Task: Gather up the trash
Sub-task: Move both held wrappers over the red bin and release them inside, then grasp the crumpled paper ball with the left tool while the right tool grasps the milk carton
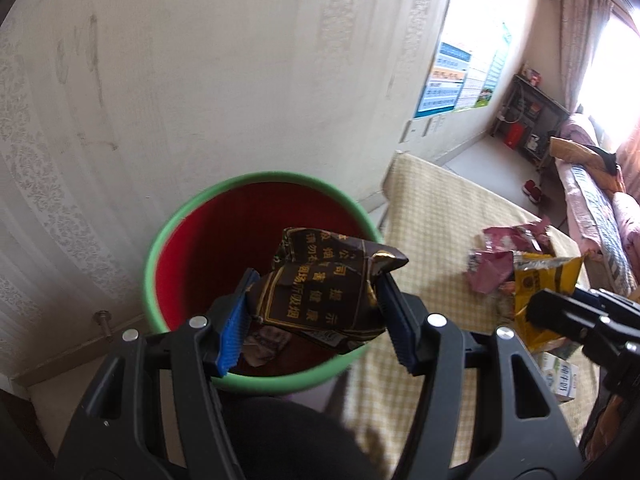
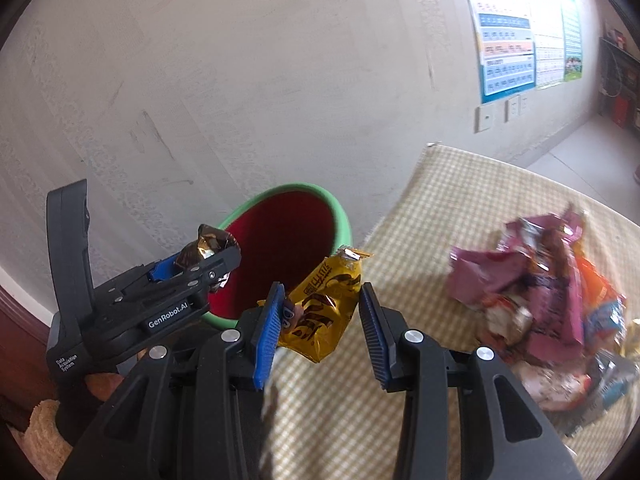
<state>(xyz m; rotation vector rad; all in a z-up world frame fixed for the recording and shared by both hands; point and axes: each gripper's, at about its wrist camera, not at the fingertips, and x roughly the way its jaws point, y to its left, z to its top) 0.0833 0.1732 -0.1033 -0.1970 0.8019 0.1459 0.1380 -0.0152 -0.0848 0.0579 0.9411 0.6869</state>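
My left gripper [image 1: 316, 312] is shut on a crumpled dark brown wrapper [image 1: 324, 284] with gold characters and holds it over the mouth of the red bin with a green rim [image 1: 160, 236]. A bit of trash lies in the bin's bottom. In the right wrist view the left gripper [image 2: 208, 260] shows beside the bin [image 2: 344, 220], wrapper in its jaws. My right gripper [image 2: 320, 312] is shut on a yellow snack wrapper [image 2: 324, 312], which hangs against its left pad near the bin's rim, above the checked cloth.
A table with a yellow checked cloth [image 2: 460, 184] stands right of the bin. A pile of pink, orange and blue wrappers [image 2: 552, 292] lies on it, also in the left wrist view [image 1: 516, 256], with a small carton [image 1: 560, 376]. A wall [image 1: 200, 80] is right behind the bin.
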